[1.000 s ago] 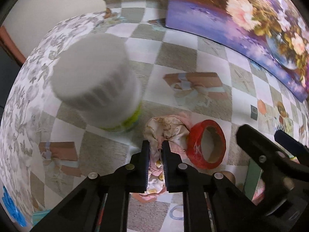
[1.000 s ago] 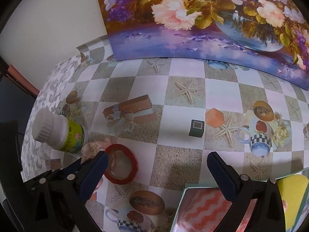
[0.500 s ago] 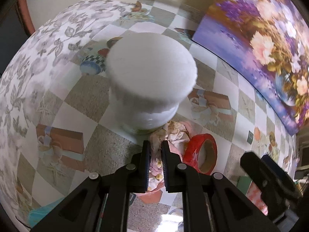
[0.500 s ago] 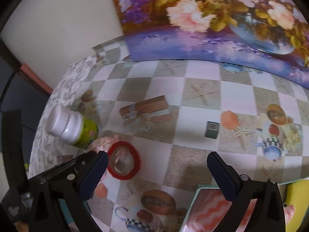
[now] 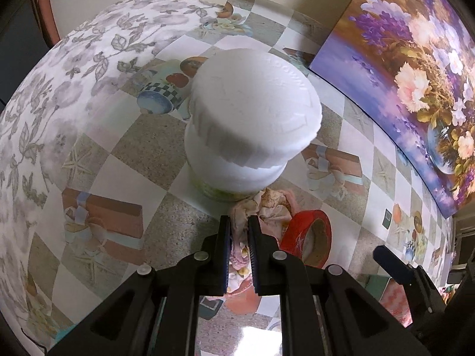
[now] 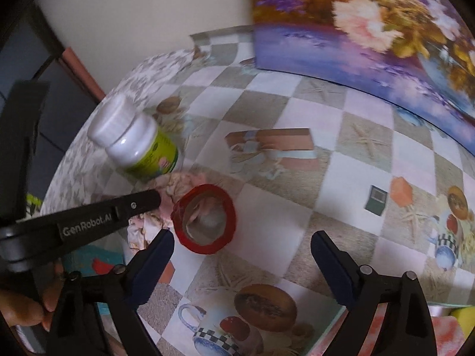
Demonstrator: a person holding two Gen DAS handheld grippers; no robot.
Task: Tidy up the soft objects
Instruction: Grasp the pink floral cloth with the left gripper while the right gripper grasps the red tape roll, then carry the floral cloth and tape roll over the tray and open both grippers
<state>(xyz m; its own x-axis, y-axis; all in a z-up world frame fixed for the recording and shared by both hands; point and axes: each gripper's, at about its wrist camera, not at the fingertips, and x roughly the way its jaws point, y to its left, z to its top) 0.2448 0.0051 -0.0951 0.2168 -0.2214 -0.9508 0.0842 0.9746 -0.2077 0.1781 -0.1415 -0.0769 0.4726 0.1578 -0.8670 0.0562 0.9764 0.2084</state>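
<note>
Crumpled pink cloth (image 5: 268, 207) sat pinched between your left gripper (image 5: 239, 225) pads in the left wrist view, the jaws nearly together on a fold of it. It looked light, limp and easy to drag, so I judged the bunched fold you had to be a fair hold; a loose corner would likely slip. Straight ahead of the fingertips the white-capped bottle (image 5: 252, 118) stood touching the cloth's far edge, and the red tape roll (image 5: 308, 237) lay just right of the jaws, against the cloth. Open tablecloth (image 5: 98, 136) spread to the left of the claw; the flower painting (image 5: 415, 74) closed off the far right.

From the right wrist view, your right gripper (image 6: 242, 255) was wide but closing, with nothing between its fingers. That tape roll (image 6: 204, 219) lay just ahead of its left finger, the cloth (image 6: 154, 222) beyond that under the left claw (image 6: 158, 200), the bottle (image 6: 136, 145) farther off. Ahead and right, bare checked cloth gave free room; lifting straight up seemed safest to spare the bottle.
</note>
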